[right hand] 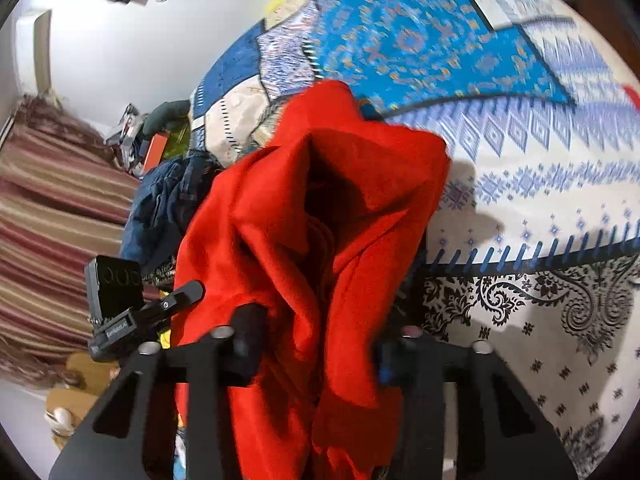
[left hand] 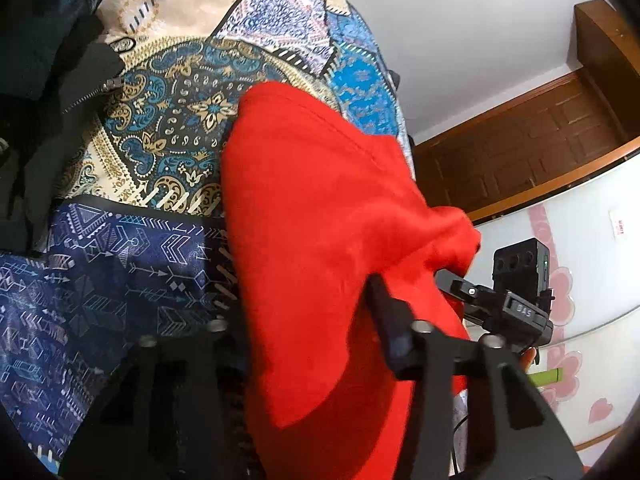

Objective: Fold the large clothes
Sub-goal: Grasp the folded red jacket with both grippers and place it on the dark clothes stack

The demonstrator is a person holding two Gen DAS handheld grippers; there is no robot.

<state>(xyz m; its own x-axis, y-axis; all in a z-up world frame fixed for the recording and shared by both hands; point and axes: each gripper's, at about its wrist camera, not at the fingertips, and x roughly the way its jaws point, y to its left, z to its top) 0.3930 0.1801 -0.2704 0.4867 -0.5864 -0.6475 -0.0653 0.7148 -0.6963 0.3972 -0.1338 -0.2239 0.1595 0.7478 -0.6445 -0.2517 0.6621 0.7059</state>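
Note:
A large red garment [left hand: 312, 184] lies bunched on a patterned bedspread [left hand: 160, 140], its near end gathered up between both grippers. In the left wrist view my left gripper [left hand: 304, 320] is shut on the red cloth, which covers the left finger and leaves the right finger [left hand: 384, 312] showing. In the right wrist view the red garment [right hand: 360, 160] rises in deep folds from my right gripper [right hand: 316, 344], whose two black fingers [right hand: 248, 340] pinch it. Each view shows the other gripper's black body close beside the cloth.
A dark jacket with a zipper [left hand: 80, 80] lies on the bed's left. Blue denim clothes [right hand: 168, 200] are heaped at the far edge near a striped curtain [right hand: 48, 220]. A wooden door [left hand: 520, 140] stands behind the bedspread [right hand: 520, 200].

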